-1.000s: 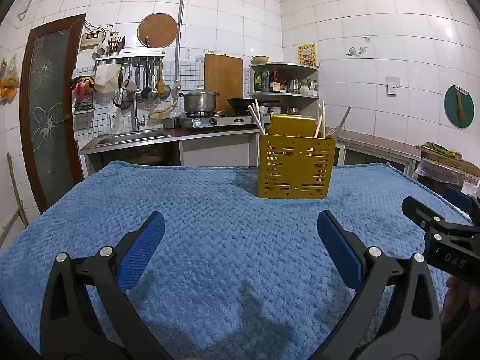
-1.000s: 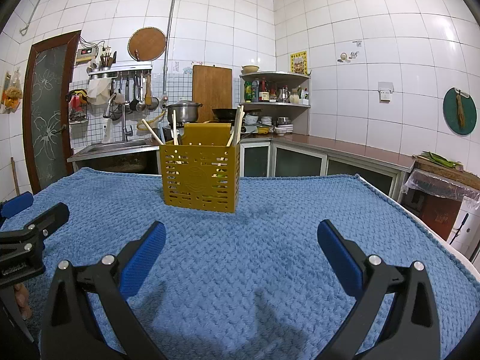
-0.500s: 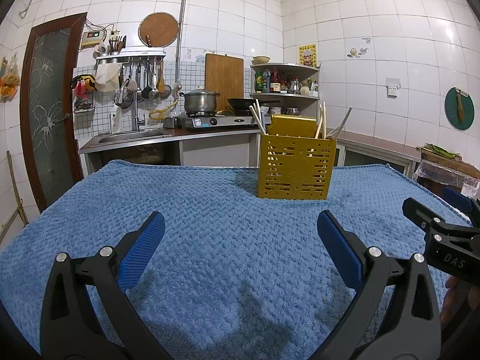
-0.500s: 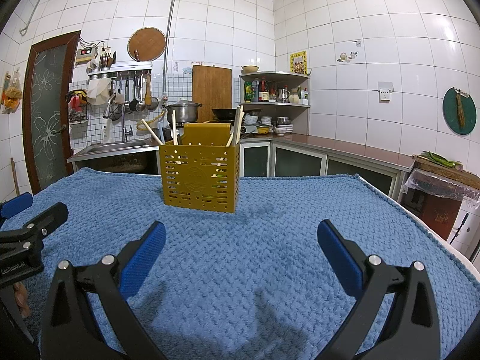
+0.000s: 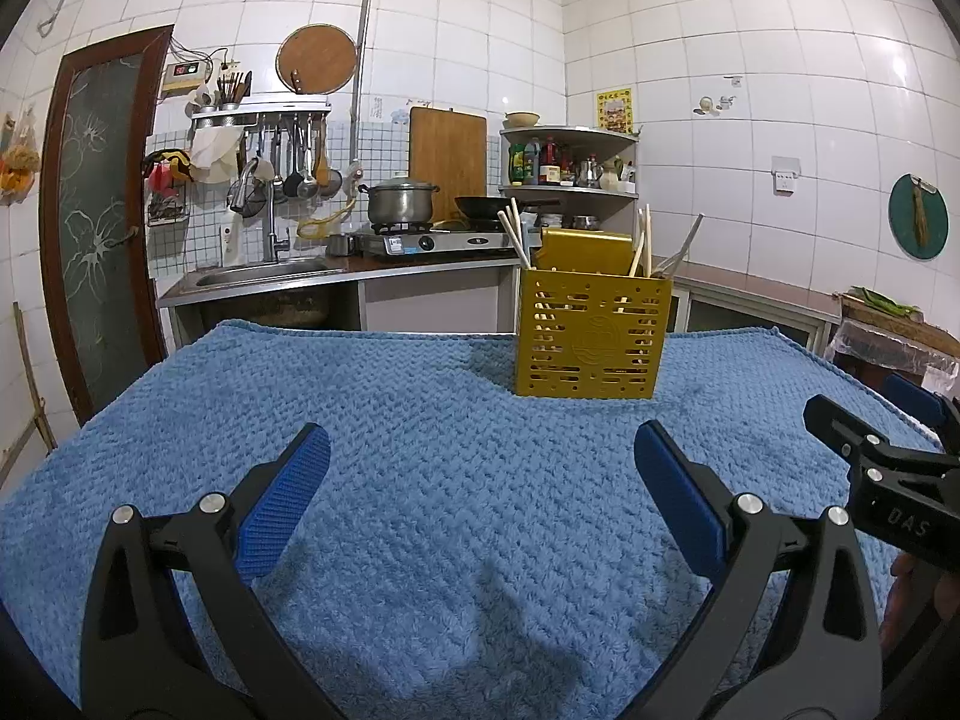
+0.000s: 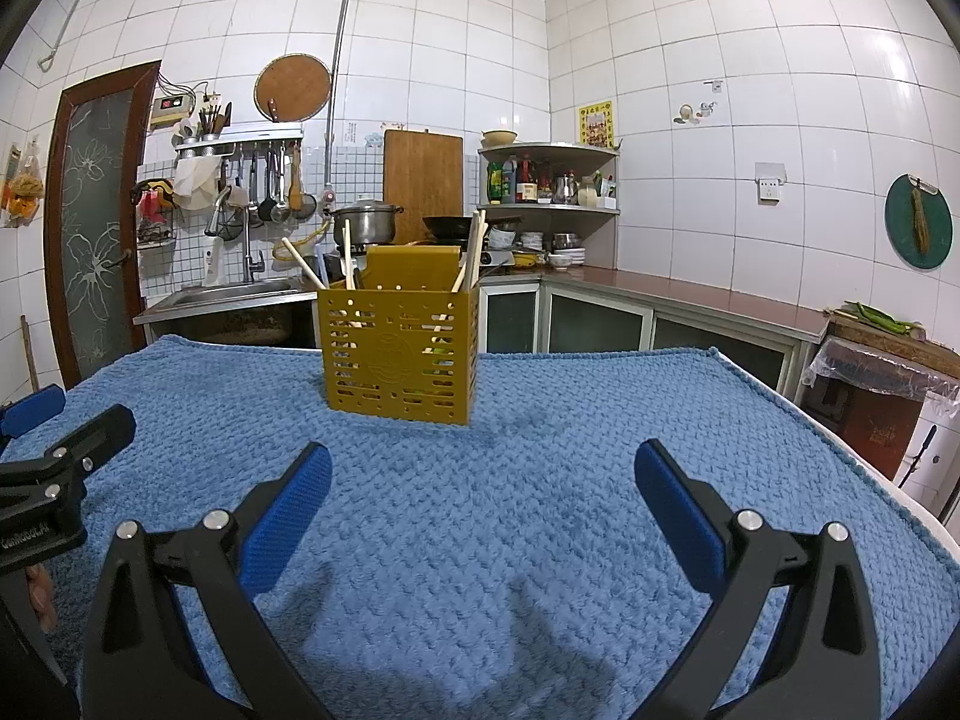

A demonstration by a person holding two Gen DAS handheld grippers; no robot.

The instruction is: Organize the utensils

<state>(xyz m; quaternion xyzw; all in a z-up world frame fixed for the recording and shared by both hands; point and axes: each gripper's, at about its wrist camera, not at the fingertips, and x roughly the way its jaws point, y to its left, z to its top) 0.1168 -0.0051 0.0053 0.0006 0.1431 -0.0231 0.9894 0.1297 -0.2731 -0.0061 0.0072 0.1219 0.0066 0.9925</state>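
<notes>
Left gripper (image 5: pixel 482 495) spread wide, empty, above blue towel (image 5: pixel 420 420) on desk. Right gripper (image 6: pixel 483 498) likewise wide, empty. Yellow utensil holder (image 6: pixel 401 354) upright ahead, chopsticks (image 6: pixel 475 249) inside.

- The cloth (image 5: pixel 420 420) over the table is mid-blue with a knobbly woven texture.
- The utensil holder (image 5: pixel 591 343) is mustard yellow, its front pierced with rows of slots around a round emblem.
- The chopsticks (image 6: pixel 476 249) standing in it are pale wood.
- Both the left gripper (image 5: pixel 480 498) and the right gripper (image 6: pixel 483 510) are black, with ribbed bright-blue pads (image 6: pixel 282 519).
- The wall tiles (image 5: pixel 720 90) are glossy white with a dark grid.
- The door (image 5: pixel 96 222) has a reddish-brown frame and dark glass etched with flowers.
</notes>
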